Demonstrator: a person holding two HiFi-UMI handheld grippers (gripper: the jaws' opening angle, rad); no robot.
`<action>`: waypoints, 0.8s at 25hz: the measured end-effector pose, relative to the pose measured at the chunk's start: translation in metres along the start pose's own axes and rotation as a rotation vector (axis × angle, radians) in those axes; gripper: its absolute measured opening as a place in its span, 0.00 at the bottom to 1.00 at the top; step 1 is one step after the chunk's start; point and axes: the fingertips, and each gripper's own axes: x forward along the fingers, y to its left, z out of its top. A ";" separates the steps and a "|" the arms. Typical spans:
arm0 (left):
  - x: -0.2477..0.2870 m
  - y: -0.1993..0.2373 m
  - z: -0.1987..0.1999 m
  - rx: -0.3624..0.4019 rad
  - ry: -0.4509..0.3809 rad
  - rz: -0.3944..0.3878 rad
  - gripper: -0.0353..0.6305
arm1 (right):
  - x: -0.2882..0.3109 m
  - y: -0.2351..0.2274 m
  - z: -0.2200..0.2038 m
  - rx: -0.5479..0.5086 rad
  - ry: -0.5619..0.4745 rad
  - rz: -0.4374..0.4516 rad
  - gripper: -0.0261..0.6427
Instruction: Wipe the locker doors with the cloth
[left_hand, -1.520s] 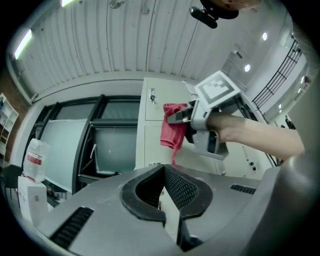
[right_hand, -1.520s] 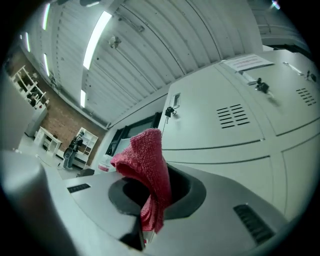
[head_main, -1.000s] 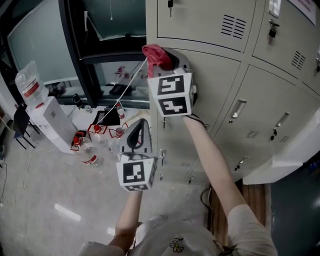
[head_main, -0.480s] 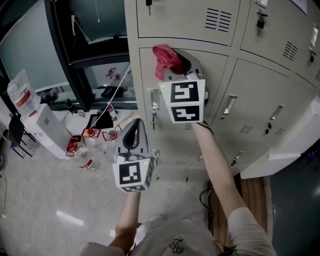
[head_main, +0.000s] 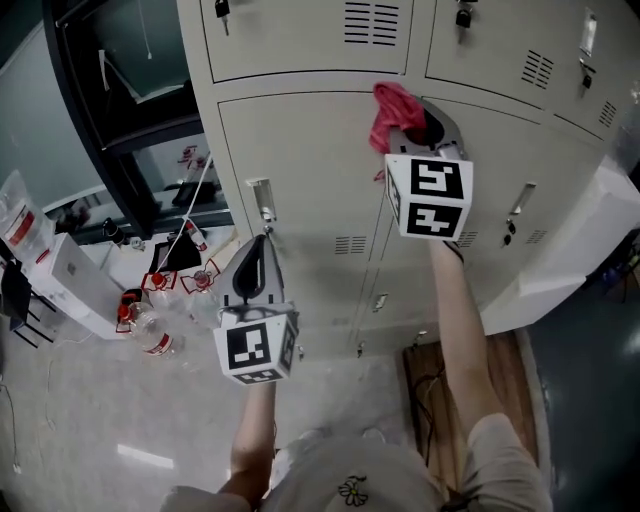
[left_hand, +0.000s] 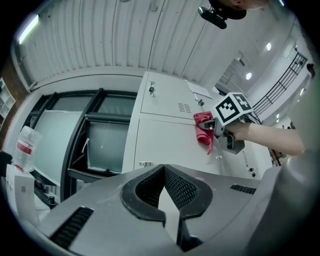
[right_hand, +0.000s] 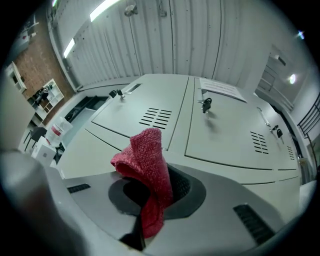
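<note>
Your right gripper (right_hand: 150, 202) pinches the red knitted cloth (right_hand: 145, 160) by the grey metal locker door (head_main: 300, 165); your left gripper (left_hand: 167, 212) (lower) is closed, empty.

cloth (head_main: 396, 112): red-pink knit, bunched, pinched in right gripper (head_main: 418, 128), 1 o'clock in head view, at a door's top seam
locker doors (head_main: 300, 165): beige metal, shut, vent slots, keys in upper locks, 12 o'clock

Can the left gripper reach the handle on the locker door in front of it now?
Probably yes: the left gripper, shut and empty, points at the handle with nothing between them.
</note>
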 end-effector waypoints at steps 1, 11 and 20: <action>0.001 -0.003 0.000 -0.001 -0.001 -0.006 0.08 | -0.001 -0.007 -0.002 -0.003 0.004 -0.009 0.08; -0.003 0.000 0.006 0.013 -0.004 0.008 0.08 | -0.005 -0.025 -0.006 -0.005 0.019 -0.050 0.08; -0.020 0.030 0.012 0.039 0.001 0.064 0.08 | -0.024 0.070 0.064 0.131 -0.131 0.178 0.08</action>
